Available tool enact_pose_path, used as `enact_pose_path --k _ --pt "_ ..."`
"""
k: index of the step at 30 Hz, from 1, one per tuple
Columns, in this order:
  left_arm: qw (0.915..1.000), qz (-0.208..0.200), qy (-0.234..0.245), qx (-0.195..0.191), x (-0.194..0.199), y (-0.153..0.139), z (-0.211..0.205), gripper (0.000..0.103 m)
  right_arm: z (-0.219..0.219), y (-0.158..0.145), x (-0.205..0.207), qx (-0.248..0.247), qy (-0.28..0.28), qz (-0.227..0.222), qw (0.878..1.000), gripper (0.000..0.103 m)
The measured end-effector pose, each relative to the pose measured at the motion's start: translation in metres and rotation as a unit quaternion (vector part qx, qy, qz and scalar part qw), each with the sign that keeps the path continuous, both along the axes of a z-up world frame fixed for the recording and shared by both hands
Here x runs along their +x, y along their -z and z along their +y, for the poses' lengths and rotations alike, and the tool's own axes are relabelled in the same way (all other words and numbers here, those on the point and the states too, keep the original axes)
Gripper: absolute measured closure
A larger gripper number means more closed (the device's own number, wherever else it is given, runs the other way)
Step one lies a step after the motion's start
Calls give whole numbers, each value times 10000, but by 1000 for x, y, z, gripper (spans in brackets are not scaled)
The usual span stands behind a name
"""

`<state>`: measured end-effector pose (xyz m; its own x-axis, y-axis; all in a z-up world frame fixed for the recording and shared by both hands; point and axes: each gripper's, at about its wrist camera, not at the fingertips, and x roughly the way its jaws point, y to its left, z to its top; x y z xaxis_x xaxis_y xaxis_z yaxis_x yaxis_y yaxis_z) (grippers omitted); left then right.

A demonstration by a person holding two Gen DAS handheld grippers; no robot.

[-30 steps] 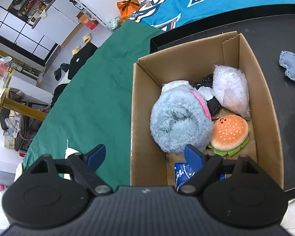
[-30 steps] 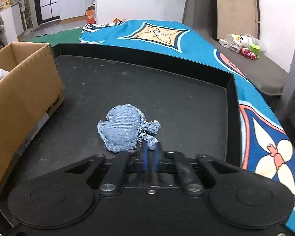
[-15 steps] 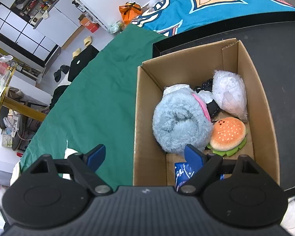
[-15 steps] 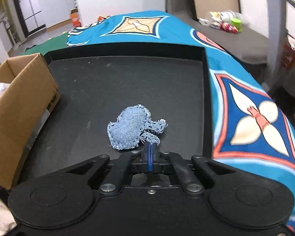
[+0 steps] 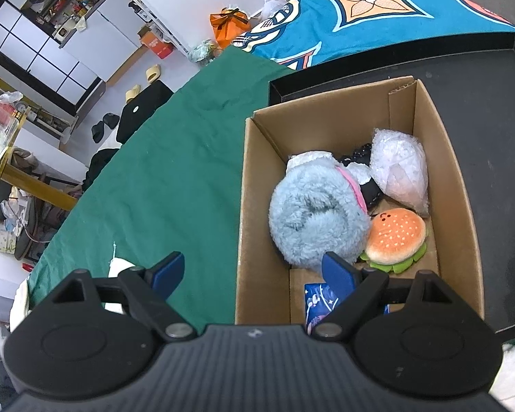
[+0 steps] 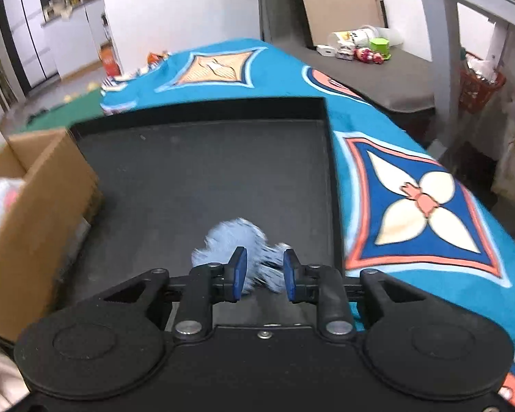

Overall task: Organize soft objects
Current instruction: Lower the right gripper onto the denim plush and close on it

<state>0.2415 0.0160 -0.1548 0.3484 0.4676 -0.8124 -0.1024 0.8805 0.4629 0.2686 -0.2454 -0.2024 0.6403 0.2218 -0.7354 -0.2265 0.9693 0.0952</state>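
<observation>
A blue denim soft toy lies on the black tray, blurred by motion. My right gripper is open, its fingers a short gap apart just in front of the toy's near end, holding nothing. A cardboard box holds a fluffy blue plush, a burger plush, a white bubble-wrap bundle and a blue packet. My left gripper is wide open above the box's near left wall, empty. The box also shows in the right wrist view.
A green cloth covers the table left of the box. A patterned blue cloth lies right of and behind the tray. The tray's raised rim runs along its right side. Clutter sits on a grey surface far back.
My right gripper was shut at the denim toy's edge and has opened; the view has risen and tilted. The left gripper has lifted slightly and stays open.
</observation>
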Motion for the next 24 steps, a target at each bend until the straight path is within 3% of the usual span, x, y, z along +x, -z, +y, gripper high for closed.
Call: enact_pose_path --k 8,10,12,16,24 --pt "9999 -18 -68 -114 2 1 3 17 20 4 11 261 -154 103 9995 77" --pt "9999 -1 -66 -122 3 2 3 17 22 7 12 182 -114 120 9997 63" --pt "9999 17 -53 -114 4 3 3 17 23 9 14 195 -97 141 9997 55" --pt "9999 71 -23 -89 6 5 1 17 26 16 16 197 -199 195 9994 55" --pt "9999 117 -30 -118 8 8 1 17 37 28 12 -249 -299 100 9992 53"
